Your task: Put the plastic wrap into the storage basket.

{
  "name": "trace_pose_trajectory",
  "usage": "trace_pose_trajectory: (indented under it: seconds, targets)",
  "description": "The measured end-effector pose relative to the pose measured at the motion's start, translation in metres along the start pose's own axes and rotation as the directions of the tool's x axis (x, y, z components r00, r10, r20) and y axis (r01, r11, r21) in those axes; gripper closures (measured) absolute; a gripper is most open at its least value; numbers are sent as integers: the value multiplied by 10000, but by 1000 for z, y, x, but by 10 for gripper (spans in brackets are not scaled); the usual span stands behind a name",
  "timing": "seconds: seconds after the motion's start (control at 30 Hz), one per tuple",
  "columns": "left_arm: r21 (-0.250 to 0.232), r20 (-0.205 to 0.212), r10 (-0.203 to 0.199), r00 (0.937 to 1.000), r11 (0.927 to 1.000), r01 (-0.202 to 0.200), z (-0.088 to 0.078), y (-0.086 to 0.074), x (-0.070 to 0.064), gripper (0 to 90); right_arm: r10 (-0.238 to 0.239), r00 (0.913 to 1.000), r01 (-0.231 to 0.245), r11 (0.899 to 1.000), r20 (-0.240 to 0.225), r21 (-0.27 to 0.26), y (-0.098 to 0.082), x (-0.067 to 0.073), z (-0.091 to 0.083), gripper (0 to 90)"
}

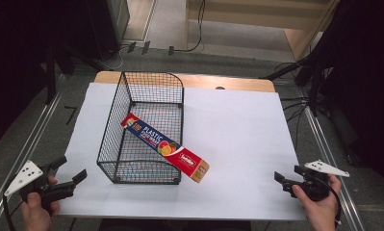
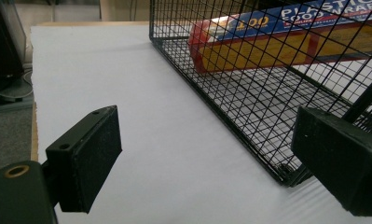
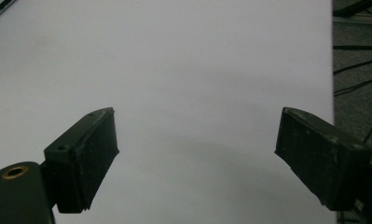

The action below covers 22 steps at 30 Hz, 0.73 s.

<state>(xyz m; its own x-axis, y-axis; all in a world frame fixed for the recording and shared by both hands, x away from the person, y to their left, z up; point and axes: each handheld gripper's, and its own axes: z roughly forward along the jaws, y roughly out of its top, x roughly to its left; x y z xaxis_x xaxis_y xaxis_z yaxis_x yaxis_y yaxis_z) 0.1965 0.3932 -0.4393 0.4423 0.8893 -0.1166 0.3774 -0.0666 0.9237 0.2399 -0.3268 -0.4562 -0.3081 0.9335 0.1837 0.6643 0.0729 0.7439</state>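
Note:
A black wire basket (image 1: 132, 91) stands on the white sheet, left of centre. A long red, blue and yellow plastic food wrap box (image 1: 164, 147) lies slanted in it, its near end sticking out over the basket's front right corner. The basket (image 2: 249, 121) and box (image 2: 286, 37) also fill the upper right of the left gripper view. My left gripper (image 1: 68, 171) is open at the table's near left corner, apart from the basket. At the near right edge my right gripper (image 1: 288, 179) is open over bare white sheet, with nothing between its jaws (image 3: 197, 163).
The white sheet (image 1: 237, 134) covers a wooden table (image 1: 228, 83). Metal rails run along both sides of the table. Cables (image 1: 295, 103) lie on the grey floor at the right and behind. Dark stands and equipment rise at both far corners.

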Motion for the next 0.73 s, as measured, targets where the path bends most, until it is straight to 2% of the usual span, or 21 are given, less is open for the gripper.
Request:
trace_pose_trajectory:
  seconds: [0.1,0.17,0.27,0.43,0.5,0.57,0.73]
  targets:
    - [6,23,48,10000,10000,-48,1,1,1,88,36,9999,-35,10000,135,-58,-8,-8,-6,130]
    - [-57,31,37,10000,10000,-37,0,1,1,88,156,9996,-157,9999,219,28,-12,-12,-8,129]
    - [-99,72,16,10000,10000,-15,-2,1,2,88,414,9988,-410,9991,258,-142,-14,-16,-11,129]
    - [-139,79,-127,9999,9998,128,-2,1,4,88,367,9990,-360,9990,259,-278,-13,-13,-9,130]
    - [-146,98,-3,10000,9999,5,-2,2,4,88,403,9988,-394,9988,284,-287,-13,-13,-7,131]
    - [-172,122,-43,9999,9998,45,-1,3,5,88,420,9986,-409,9987,336,-312,-12,-12,-7,132]
    - [-60,98,-67,9999,10000,67,3,2,5,88,304,9965,-296,9995,780,-113,-9,-7,-5,136]
